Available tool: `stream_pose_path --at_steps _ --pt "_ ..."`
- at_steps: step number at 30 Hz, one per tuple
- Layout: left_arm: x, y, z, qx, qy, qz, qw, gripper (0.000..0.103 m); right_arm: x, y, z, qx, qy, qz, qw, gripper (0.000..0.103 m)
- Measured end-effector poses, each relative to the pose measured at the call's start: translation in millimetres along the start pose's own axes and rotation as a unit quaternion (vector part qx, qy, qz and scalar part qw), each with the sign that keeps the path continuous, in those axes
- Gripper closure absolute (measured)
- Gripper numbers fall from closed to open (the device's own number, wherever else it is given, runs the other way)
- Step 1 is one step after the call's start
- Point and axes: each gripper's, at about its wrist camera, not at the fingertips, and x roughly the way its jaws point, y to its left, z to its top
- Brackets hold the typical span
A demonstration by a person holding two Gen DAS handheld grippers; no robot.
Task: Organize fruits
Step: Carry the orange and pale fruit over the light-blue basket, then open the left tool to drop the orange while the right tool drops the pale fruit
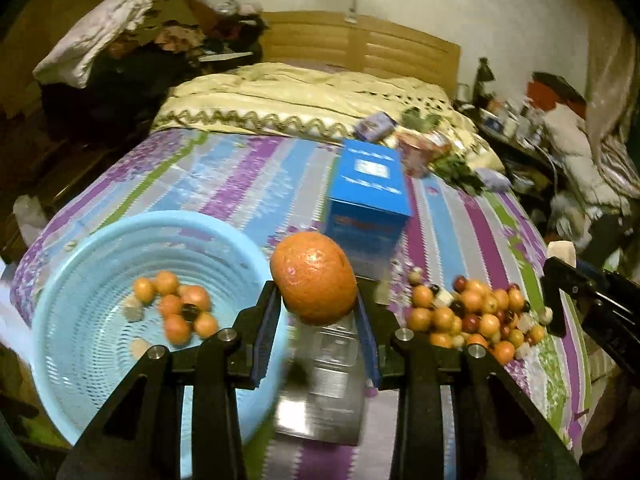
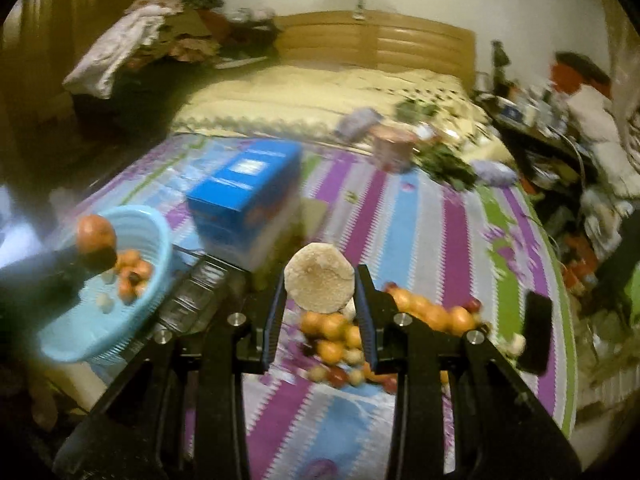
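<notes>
Left wrist view shows the left claw (image 1: 316, 300) clenched on an orange (image 1: 314, 278), with the basket (image 1: 80, 264) just to its left and the fruit pile (image 1: 476, 316) to its right on the bed. Right wrist view shows the right claw (image 2: 320, 292) grasping a pale round fruit (image 2: 319, 283) above the pile, basket far to its left. To do this well, I think each claw should keep firm pressure, come over the basket rim one after another, and release low so nothing bounces out.
</notes>
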Motion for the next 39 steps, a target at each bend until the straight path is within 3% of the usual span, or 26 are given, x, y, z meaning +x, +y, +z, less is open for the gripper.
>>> stream_pose_path --at_steps 14,22,30,39 --pt "-12.0 155.9 19.4 -0.107 0.021 0.054 0.9925 0.065 35.3 135.8 62.4 -0.086 0.037 0.12 0.988 0.069" --pt "5.5 231.8 23.4 -0.15 0.074 0.054 0.9844 0.065 85.1 200.0 77.8 -0.117 0.124 0.174 0.97 0.069" --pt "45.5 256.4 22.3 -0.154 0.16 0.022 0.9748 0.065 144.9 224.1 71.6 -0.122 0.247 0.189 0.943 0.069" --pt "75.0 270.0 10.5 -0.148 0.215 0.023 0.9651 0.065 168.3 236.5 63.2 -0.147 0.304 0.175 0.925 0.069"
